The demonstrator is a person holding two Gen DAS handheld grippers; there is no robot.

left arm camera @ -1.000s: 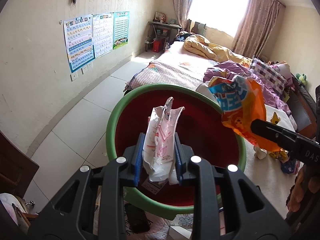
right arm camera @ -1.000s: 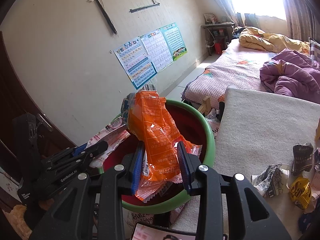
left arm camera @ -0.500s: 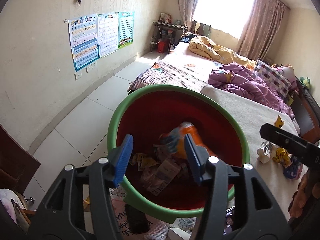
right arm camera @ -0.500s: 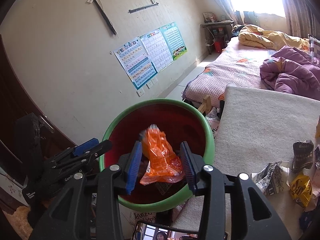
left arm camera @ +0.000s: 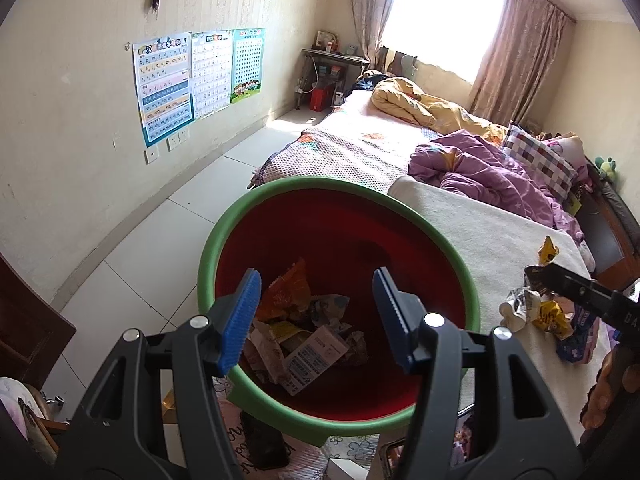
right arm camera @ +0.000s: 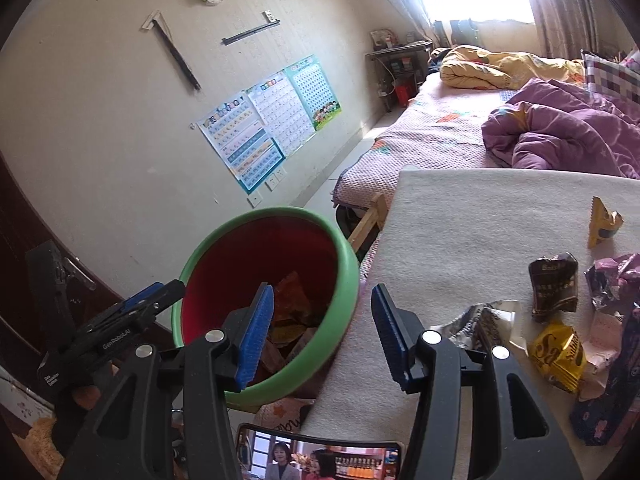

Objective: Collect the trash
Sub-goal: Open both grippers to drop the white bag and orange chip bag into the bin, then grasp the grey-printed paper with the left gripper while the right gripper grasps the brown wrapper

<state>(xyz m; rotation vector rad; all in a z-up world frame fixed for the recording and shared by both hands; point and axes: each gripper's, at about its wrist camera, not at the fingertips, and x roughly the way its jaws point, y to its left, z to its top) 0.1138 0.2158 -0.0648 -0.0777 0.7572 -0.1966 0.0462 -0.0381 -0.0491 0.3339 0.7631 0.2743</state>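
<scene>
A red bin with a green rim (left arm camera: 304,182) stands by the bed, below my left gripper (left arm camera: 316,280). Its jaws are opening, with nothing between the blue pads (left arm camera: 240,320). An orange wrapper (left arm camera: 286,294) and a white packet (left arm camera: 316,354) lie among the trash at the bin's bottom. My right gripper (right arm camera: 322,292) is open and empty, over the bin's rim (right arm camera: 348,264) and the blanket's edge. On the white blanket (right arm camera: 460,220) lie loose wrappers: a brown one (right arm camera: 554,284), a yellow one (right arm camera: 558,354), a silver one (right arm camera: 484,320).
A phone (right arm camera: 320,456) with a lit screen lies at the blanket's near edge. A purple quilt (right arm camera: 560,136) and a yellow quilt (right arm camera: 492,66) lie further up the bed. Posters (left arm camera: 180,80) hang on the left wall above tiled floor (left arm camera: 140,248). A dark door (right arm camera: 24,280) is at left.
Both grippers opened and let go: the pink-and-white wrapper and the orange wrapper dropped into the bin. The right gripper then shifted right, toward the blanket.
</scene>
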